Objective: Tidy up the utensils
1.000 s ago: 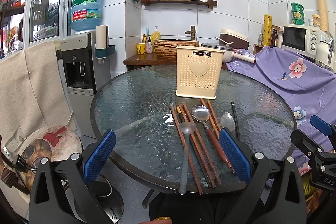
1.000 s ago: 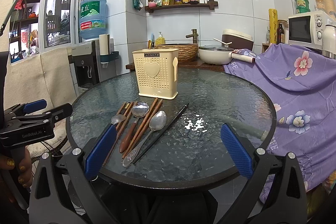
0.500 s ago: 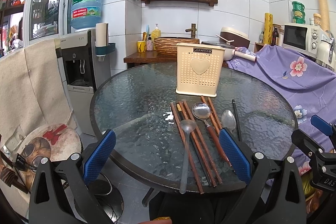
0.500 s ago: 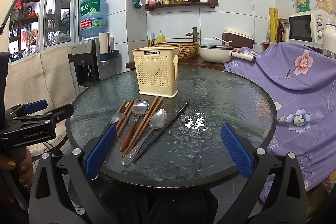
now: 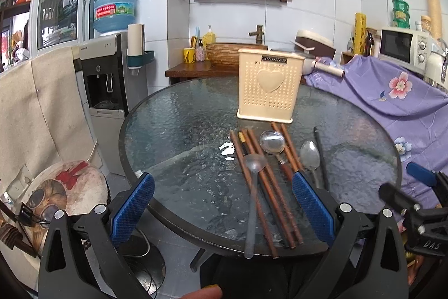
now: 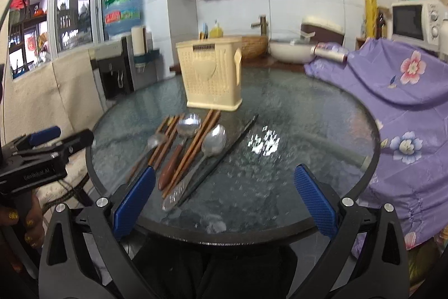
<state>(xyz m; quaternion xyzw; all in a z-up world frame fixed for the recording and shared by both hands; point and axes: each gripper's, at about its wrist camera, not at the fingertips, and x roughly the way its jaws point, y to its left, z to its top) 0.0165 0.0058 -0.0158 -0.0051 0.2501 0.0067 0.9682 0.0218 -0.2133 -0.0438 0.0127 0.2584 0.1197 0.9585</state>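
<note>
With both my left gripper (image 5: 222,203) and right gripper (image 6: 224,199) spread empty, the overlapping chopsticks (image 5: 268,187) near the table's (image 5: 173,131) front edge risk getting knocked off

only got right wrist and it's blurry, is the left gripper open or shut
Observer: Open. The left wrist view shows the left gripper spread wide, with nothing between its fingers.
Operator: where does the leftmost spoon's handle end, it's hidden here
Observer: The grey spoon has its handle running to the near rim of the table, and the end seems to overhang it slightly.
Operator: anything odd mixed in the left chopsticks
Observer: Yes, a dark chopstick with a gold tip lies between the brown ones.
</note>
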